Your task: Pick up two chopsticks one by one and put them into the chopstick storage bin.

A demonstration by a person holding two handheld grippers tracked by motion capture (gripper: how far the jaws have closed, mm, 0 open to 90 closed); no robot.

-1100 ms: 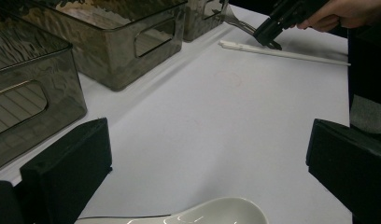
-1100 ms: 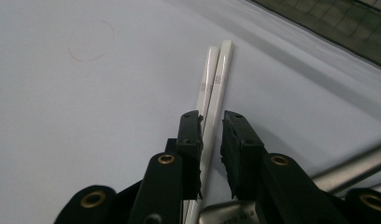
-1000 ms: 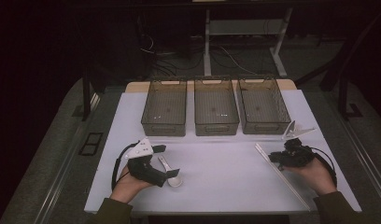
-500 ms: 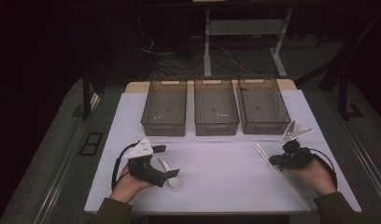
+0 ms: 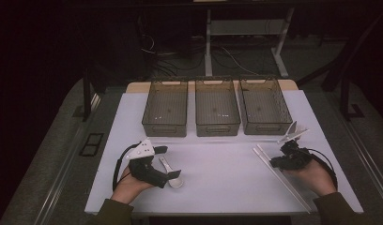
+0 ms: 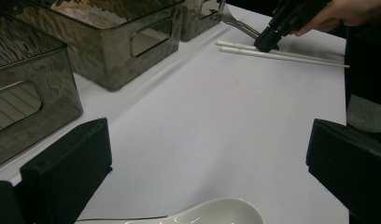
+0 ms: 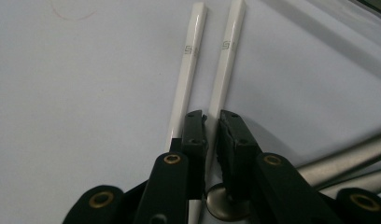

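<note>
Two white chopsticks (image 5: 283, 180) lie side by side on the white table at the right. My right gripper (image 5: 275, 163) is down on their far end. In the right gripper view its jaws (image 7: 213, 123) stand almost together over the right chopstick (image 7: 228, 51), which runs into the narrow gap; the left chopstick (image 7: 191, 51) passes under the left jaw. A white ceramic spoon (image 5: 174, 181) lies at the left. My left gripper (image 5: 167, 162) is open just above it, and the spoon's bowl (image 6: 216, 213) shows between its wide-apart jaws (image 6: 207, 154).
Three smoky plastic bins (image 5: 165, 108) (image 5: 217, 108) (image 5: 264, 105) stand in a row at the back. A metal utensil (image 5: 293, 133) lies just beyond the right gripper, with its handles (image 7: 347, 158) beside the jaws. The white mat (image 5: 222, 164) lies bare between the hands.
The right gripper has shifted slightly nearer and lower onto the chopsticks' end. The left gripper and the spoon have stayed put.
</note>
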